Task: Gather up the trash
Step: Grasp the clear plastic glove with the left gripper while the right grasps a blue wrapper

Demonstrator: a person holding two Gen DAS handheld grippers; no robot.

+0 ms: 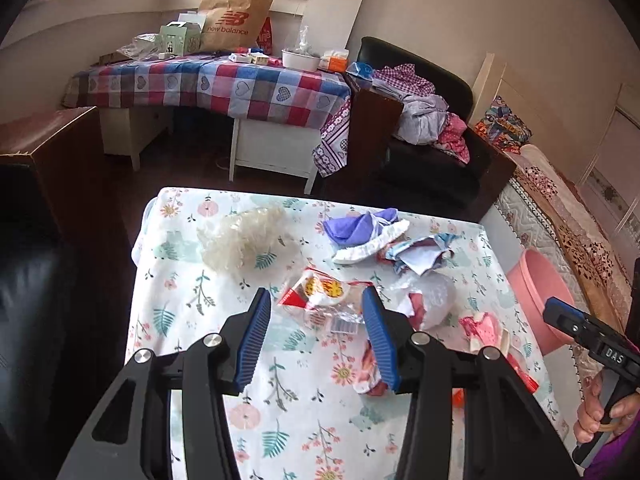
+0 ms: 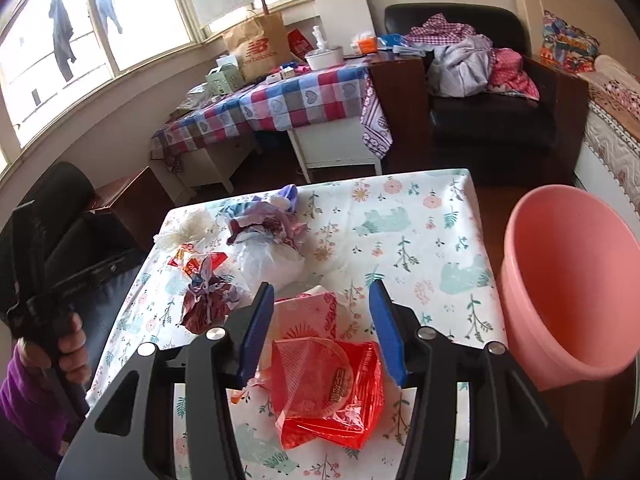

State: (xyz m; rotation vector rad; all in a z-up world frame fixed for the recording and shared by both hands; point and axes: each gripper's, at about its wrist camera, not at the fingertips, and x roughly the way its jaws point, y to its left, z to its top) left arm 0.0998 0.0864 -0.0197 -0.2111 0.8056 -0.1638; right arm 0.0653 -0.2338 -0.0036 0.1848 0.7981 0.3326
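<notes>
Trash lies scattered on a table with a floral cloth. My left gripper is open just above a red, yellow and white snack wrapper, which lies between its blue pads without being pressed. Beyond it lie a crumpled clear plastic and purple and white paper scraps. My right gripper is open too, over a red plastic wrapper and a pink paper lying flat on the cloth. A pink bin stands off the table's right edge.
A dark red crumpled wrapper and a white plastic bag lie left of the right gripper. A hand holds the left gripper's handle. Behind stand a checked-cloth table, a black armchair with clothes and a bed.
</notes>
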